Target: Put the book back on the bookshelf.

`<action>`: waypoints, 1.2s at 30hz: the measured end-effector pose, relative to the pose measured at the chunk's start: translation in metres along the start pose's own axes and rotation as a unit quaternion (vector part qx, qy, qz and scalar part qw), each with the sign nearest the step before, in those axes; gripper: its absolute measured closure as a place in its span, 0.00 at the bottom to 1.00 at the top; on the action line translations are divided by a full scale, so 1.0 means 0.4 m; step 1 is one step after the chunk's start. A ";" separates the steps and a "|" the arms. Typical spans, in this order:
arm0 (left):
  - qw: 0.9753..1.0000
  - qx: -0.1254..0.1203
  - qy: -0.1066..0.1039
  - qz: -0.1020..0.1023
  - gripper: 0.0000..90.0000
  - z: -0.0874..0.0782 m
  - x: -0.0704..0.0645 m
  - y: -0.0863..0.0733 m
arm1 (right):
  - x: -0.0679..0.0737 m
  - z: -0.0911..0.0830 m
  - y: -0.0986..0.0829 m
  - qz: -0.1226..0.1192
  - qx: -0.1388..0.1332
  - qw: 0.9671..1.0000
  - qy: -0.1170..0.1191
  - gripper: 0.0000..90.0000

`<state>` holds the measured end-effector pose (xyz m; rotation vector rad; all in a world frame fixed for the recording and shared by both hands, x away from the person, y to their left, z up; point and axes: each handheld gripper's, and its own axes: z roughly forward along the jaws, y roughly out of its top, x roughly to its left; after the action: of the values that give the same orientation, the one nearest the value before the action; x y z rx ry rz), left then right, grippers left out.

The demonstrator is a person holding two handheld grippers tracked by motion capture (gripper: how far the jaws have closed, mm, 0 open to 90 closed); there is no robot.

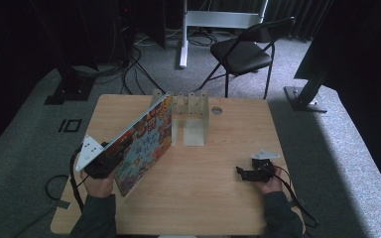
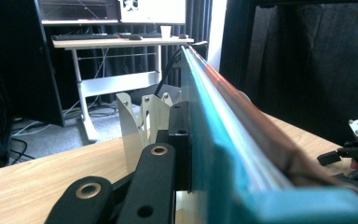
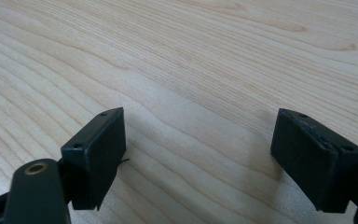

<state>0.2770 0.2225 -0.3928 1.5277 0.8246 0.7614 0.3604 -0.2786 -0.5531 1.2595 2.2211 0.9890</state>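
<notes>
Picture book (image 1: 146,141), thin and stiff, rides tilted in the left tongs (image 1: 110,154) clamping its lower edge, while right tongs (image 1: 245,173) gape over the bench (image 1: 203,198).

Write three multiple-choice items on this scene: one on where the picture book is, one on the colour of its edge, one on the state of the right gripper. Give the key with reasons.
1. Where is the picture book?
A. Flat at the table's right edge
B. Held tilted in the left gripper, its far end near the metal rack
C. On the chair

2. What colour is the book's edge in the left gripper view?
A. Teal
B. Yellow
C. White

3. How is the right gripper?
A. Shut on the book
B. Shut on a pen
C. Open, holding nothing

Key: 1 B, the high view shows the book slanting up from the left gripper toward the rack. 2 A, the edge runs teal between the jaws. 3 C, its jaws stand apart over bare table.
</notes>
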 end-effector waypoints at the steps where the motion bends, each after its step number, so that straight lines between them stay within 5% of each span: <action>1: 1.000 0.000 0.001 0.000 0.90 0.001 0.000 0.000 | 0.000 0.000 0.000 0.000 0.000 1.000 0.000 0.19; 36: 0.999 0.002 0.036 -0.009 0.90 0.033 -0.006 0.001 | 0.000 0.000 0.000 0.000 0.000 1.000 0.000 0.20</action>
<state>0.2868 0.2134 -0.3939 1.5011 0.8927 0.8061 0.3604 -0.2786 -0.5531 1.2608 2.2216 0.9892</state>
